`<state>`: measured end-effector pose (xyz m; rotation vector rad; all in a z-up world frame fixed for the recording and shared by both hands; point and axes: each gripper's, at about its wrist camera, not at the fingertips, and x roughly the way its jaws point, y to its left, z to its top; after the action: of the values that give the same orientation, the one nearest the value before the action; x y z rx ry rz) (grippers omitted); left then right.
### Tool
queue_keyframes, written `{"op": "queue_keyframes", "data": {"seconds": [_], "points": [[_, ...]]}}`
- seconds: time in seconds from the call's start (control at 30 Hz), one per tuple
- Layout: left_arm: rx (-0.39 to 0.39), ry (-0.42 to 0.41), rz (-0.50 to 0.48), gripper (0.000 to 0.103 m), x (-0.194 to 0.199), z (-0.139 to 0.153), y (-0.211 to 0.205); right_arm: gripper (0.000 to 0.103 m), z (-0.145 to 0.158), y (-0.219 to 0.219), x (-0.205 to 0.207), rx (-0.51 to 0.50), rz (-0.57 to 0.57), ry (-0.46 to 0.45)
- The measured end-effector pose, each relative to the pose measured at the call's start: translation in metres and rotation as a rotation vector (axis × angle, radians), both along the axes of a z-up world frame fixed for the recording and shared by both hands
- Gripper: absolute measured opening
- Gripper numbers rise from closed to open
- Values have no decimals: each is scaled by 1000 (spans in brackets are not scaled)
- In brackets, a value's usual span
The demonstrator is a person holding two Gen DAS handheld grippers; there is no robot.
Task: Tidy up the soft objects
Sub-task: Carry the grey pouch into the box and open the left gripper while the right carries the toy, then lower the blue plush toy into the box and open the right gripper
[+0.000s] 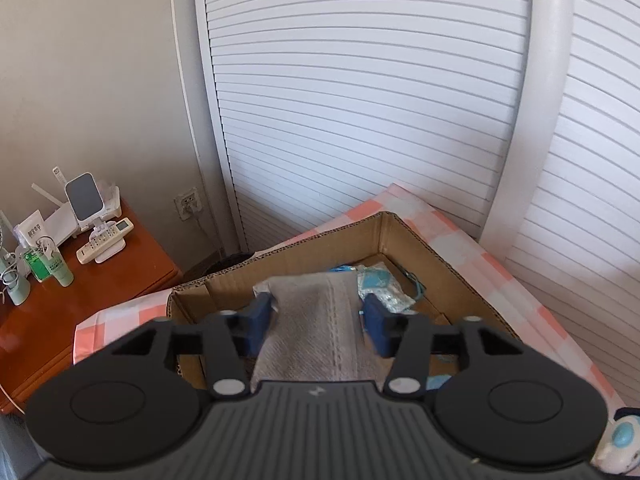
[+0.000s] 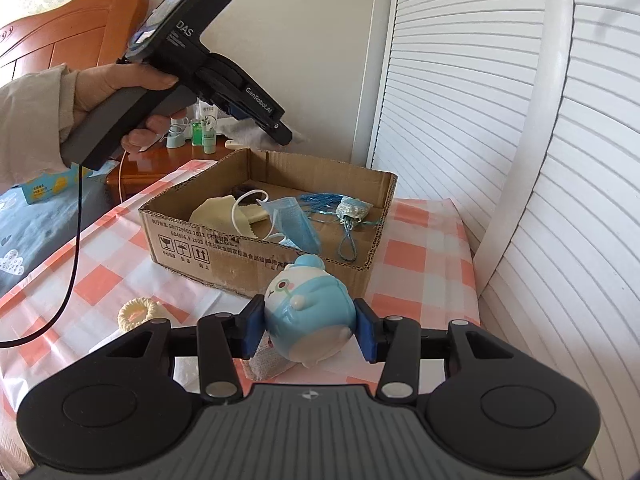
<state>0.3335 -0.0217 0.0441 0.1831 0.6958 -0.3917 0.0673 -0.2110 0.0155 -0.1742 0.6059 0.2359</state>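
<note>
Showing the left wrist view first: the left tongs (image 1: 318, 312) hang over an open cardboard box (image 1: 420, 240). Their blue pads (image 1: 260, 316) stand wide apart. A grey cloth (image 1: 312, 344) lies between the pads and runs back under the tongs. The pads appear not to press on it, so the tongs read as open. Inside the box, to the right of the cloth, lie a pale blue packet (image 1: 380, 288) and a blue cord (image 1: 418, 288). The box rests on a pink-and-white checked surface (image 1: 460, 248). A wooden nightstand (image 1: 100, 272) with small bottles and remotes stands to the left, and white slatted doors (image 1: 360, 100) fill the background.

Right wrist view: the right tongs (image 2: 310, 324) are closed on a blue-and-white toy (image 2: 316, 300), with one pad pressed against each flank. The toy is held just in front of the near wall of the box, over a small woven patch (image 2: 264, 360) that lies on the surface. A cream ring-shaped hair tie (image 2: 138, 312) lies on the surface to the left. A hand (image 2: 120, 92) in a light sleeve holds the other tool above the far left corner of the box, with the grey cloth at its tip. The box contains a yellow cloth (image 2: 216, 208), a blue face mask (image 2: 296, 220) and a small tasselled pouch (image 2: 352, 208).
</note>
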Motion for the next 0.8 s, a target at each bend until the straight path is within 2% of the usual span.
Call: {"op": "queue_keyframes", "data": {"seconds": [0.03, 0.07, 0.3, 0.5, 0.67, 0.8], "points": [[2, -11, 16, 93, 3, -2, -1, 51, 0, -1, 1, 0, -3, 2], [0, -27, 28, 98, 2, -4, 0, 51, 0, -2, 2, -1, -7, 4], [-18, -15, 15, 98, -27, -5, 13, 51, 3, -2, 2, -17, -20, 7], [16, 8, 20, 100, -84, 1, 32, 51, 11, 6, 3, -26, -8, 2], [-1, 62, -6, 102, -137, -8, 45, 51, 22, 11, 15, -29, -10, 7], [-30, 32, 41, 102, -171, -15, 54, 51, 36, 17, 29, -32, -8, 9]]}}
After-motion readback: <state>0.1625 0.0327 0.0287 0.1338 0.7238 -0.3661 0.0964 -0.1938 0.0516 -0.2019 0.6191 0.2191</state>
